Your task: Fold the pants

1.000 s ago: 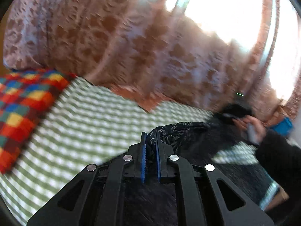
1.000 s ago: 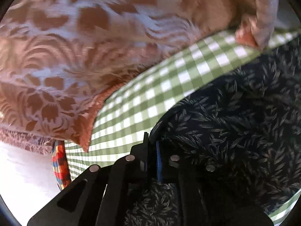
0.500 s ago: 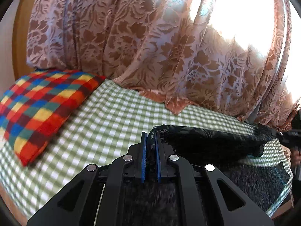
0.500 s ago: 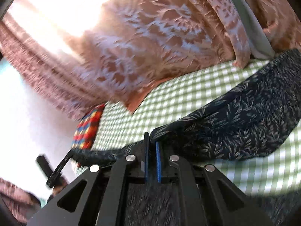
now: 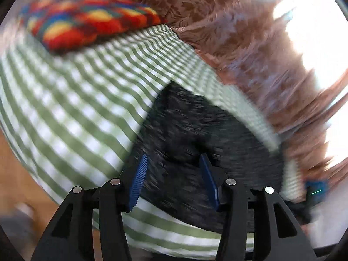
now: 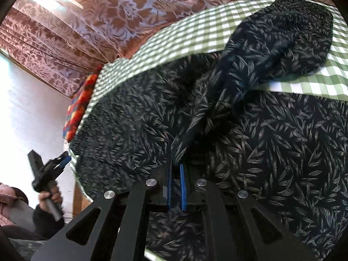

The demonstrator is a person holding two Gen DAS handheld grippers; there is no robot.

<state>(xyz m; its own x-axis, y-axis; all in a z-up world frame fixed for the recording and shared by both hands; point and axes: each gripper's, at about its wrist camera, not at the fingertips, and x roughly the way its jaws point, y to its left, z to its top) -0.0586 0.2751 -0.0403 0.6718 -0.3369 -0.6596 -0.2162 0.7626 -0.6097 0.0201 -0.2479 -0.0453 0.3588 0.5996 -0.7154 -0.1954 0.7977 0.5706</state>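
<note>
Your left claw stood released, blue pads wide apart above pants. Your right claw stayed clenched on pants fabric. Pants lay spread on checkered bed, one part folded over, near colorful pillow.

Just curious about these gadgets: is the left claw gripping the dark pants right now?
No. The left claw stands wide open above the pants, its blue fingers spread apart with nothing pinched between them.
</note>
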